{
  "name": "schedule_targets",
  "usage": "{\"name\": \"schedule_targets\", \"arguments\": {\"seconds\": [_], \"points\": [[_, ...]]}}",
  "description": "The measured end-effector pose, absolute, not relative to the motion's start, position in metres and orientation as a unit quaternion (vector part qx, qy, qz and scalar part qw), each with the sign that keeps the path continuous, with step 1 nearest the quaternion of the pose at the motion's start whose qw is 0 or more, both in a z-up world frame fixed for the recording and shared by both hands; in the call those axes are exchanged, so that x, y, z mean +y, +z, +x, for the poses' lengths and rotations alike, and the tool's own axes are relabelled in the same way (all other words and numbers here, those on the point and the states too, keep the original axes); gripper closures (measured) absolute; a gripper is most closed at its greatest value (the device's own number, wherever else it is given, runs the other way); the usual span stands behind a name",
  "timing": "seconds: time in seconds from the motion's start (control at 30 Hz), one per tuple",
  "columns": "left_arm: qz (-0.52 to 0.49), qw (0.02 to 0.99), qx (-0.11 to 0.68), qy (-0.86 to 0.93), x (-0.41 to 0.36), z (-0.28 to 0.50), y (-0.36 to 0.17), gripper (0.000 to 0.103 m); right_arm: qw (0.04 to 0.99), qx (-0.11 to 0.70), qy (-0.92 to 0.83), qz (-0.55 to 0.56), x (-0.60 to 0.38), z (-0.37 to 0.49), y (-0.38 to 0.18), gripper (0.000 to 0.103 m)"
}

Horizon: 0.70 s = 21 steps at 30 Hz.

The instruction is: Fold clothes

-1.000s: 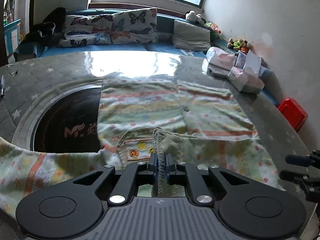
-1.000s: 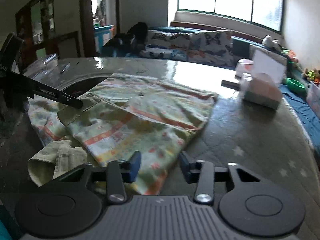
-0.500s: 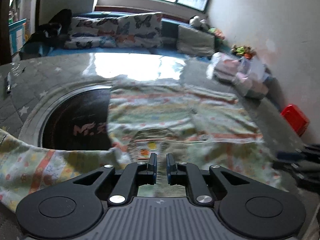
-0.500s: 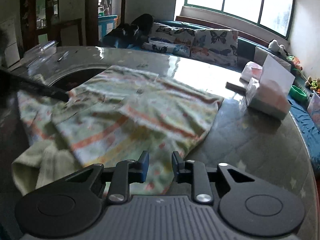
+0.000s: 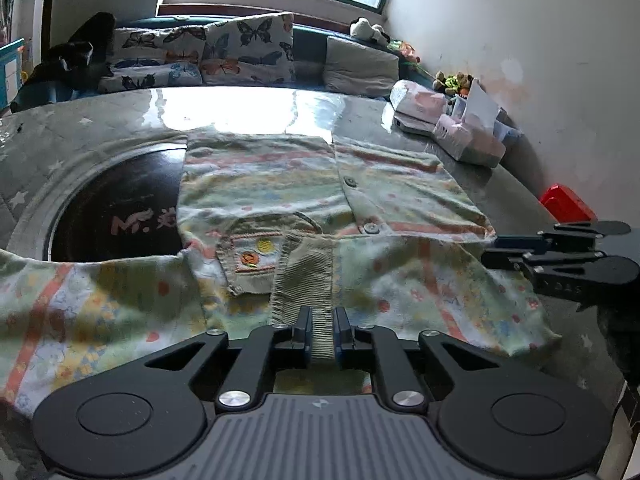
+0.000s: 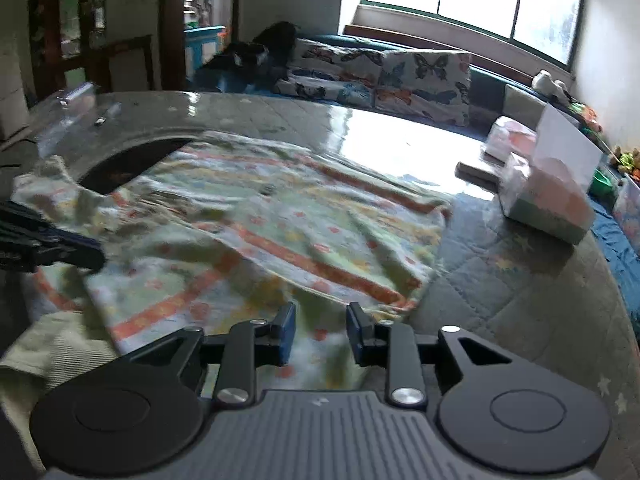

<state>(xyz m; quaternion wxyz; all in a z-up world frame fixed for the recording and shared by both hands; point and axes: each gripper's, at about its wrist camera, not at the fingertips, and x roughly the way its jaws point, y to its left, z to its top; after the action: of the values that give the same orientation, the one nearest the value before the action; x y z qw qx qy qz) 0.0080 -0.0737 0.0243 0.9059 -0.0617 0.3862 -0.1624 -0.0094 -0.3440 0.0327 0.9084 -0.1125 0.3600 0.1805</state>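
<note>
Pinching the ribbed cuff (image 5: 308,280) between nearly closed jaws, the left gripper (image 5: 322,334) keeps one sleeve end pulled in over the shirt (image 5: 280,184), probably so that the sleeve lies across the front and does not spring back while the other side is dealt with. The shirt, pale green with orange stripes, lies spread on the table (image 5: 80,136), buttons up, its top part partly covering a dark round inset (image 5: 116,208) in the tabletop. The far sleeve trails off to the left, over the inset's rim.

The right gripper (image 6: 320,334) hovers low over the shirt's near hem. Its jaws have just been opening and stand partly apart with only cloth beneath them, nothing pinched. That looks like a reach for the hem, ready for the next fold.

In the right wrist view the picture is blurred, so how close the fingertips (image 6: 286,332) are to the cloth cannot be told.

Around the shirt, tissue packs (image 6: 544,196) sit near the table's right edge, well apart from the cloth, and should not hinder a fold. A red box (image 5: 566,204) lies beyond them by the wall. Behind the table runs a bench with butterfly cushions (image 5: 224,52) under a window. The grippers themselves are close, so crossing paths seems the main risk.
</note>
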Motion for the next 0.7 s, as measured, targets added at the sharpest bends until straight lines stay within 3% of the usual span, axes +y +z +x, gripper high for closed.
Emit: {"name": "schedule_targets", "arguments": {"seconds": [0.3,0.5,0.57,0.7], "points": [[-0.078,0.911,0.385,-0.121,-0.039,-0.008,0.026,0.088,0.892,0.347,0.259,-0.129,-0.291,-0.028,0.037,0.066],[-0.090,0.917,0.378,-0.084,-0.008,-0.025,0.029,0.078,0.881,0.358,0.272,-0.148,-0.270,-0.026,0.031,0.066],[-0.093,0.919,0.376,-0.069,0.004,-0.029,0.029,0.069,0.883,0.352,0.274,-0.144,-0.266,-0.024,0.035,0.065],[-0.104,0.921,0.374,-0.030,0.028,-0.034,0.028,0.066,0.887,0.342,0.278,-0.137,-0.256,-0.017,0.040,0.061]]}}
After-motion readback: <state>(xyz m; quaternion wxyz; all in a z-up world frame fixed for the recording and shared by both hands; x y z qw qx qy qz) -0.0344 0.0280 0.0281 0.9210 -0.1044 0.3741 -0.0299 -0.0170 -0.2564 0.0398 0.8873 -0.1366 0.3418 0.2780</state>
